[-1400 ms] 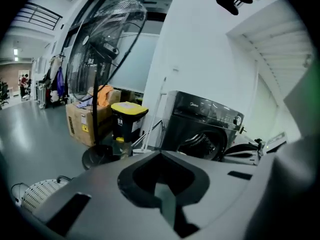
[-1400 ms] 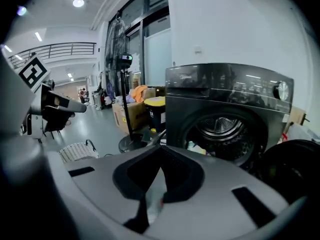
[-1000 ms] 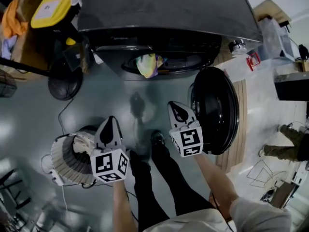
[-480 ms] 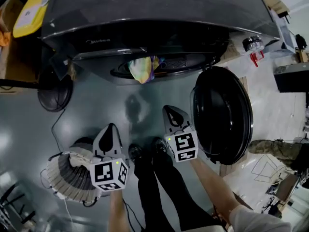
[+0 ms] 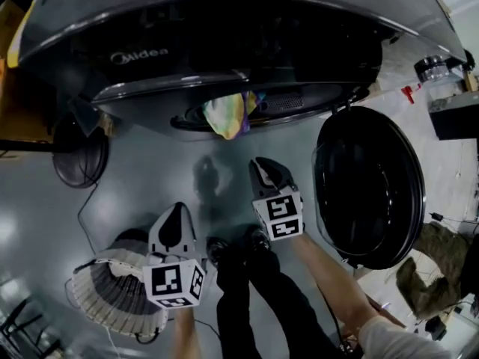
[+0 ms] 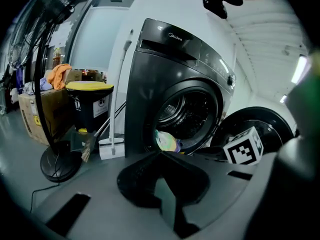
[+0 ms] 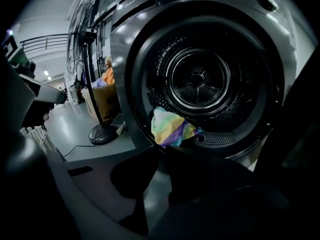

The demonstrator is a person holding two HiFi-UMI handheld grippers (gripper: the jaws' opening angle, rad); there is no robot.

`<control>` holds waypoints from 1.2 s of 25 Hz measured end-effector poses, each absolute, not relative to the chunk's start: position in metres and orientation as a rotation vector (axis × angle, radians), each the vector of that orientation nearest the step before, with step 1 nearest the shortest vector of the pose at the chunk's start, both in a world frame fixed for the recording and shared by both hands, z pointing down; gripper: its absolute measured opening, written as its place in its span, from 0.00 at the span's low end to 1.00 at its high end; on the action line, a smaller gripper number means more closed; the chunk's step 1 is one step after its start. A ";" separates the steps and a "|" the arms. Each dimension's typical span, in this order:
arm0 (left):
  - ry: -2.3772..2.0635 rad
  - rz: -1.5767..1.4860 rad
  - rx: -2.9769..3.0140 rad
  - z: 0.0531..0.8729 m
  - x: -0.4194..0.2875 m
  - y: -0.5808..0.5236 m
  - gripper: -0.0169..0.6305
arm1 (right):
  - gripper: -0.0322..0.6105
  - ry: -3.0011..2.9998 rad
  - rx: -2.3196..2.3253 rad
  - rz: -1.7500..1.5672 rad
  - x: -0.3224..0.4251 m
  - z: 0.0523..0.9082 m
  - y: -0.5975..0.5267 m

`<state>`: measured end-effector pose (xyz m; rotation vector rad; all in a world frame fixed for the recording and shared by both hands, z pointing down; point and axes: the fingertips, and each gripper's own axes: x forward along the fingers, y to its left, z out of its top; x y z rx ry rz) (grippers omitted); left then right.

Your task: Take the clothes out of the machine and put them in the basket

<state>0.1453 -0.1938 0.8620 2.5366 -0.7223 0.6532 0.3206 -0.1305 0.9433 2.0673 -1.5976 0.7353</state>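
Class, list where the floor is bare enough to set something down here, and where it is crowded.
Bare grey floor lies between the washing machine, the fan base and the open door. It is crowded at the head view's lower left, where the basket stands close to the person's shoes.

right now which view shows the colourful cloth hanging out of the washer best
The right gripper view: the cloth sits close and large, draped over the lip of the drum, its stripes clear. The head view shows it small, from above; the left gripper view shows only a small patch.
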 end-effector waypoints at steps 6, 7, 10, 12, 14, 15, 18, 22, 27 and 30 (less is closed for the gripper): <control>-0.720 0.643 2.559 0.874 0.141 -0.203 0.05 | 0.59 -1.636 2.146 0.688 0.348 0.967 -0.189; -0.712 0.647 2.566 0.878 0.141 -0.203 0.05 | 0.62 -1.626 2.171 0.689 0.355 0.971 -0.198; -0.717 0.655 2.568 0.887 0.137 -0.207 0.05 | 0.69 -1.608 2.271 0.725 0.376 0.982 -0.224; -0.736 0.651 2.572 0.892 0.135 -0.216 0.05 | 0.71 -1.589 2.346 0.787 0.391 0.990 -0.240; -0.756 0.648 2.576 0.897 0.135 -0.224 0.05 | 0.73 -1.561 2.370 0.857 0.401 1.005 -0.249; -0.765 0.644 2.577 0.899 0.136 -0.227 0.05 | 0.73 -1.552 2.360 0.882 0.403 1.015 -0.251; -0.787 0.623 2.583 0.901 0.137 -0.238 0.05 | 0.73 -1.552 2.346 0.942 0.407 1.035 -0.254; -0.787 0.603 2.587 0.903 0.136 -0.243 0.05 | 0.71 -1.563 2.333 1.013 0.407 1.040 -0.254; -0.776 0.598 2.578 0.900 0.138 -0.240 0.05 | 0.34 -1.552 2.177 0.939 0.397 1.036 -0.257; -0.772 0.605 2.583 0.892 0.137 -0.242 0.05 | 0.25 -1.548 2.142 0.936 0.396 1.027 -0.257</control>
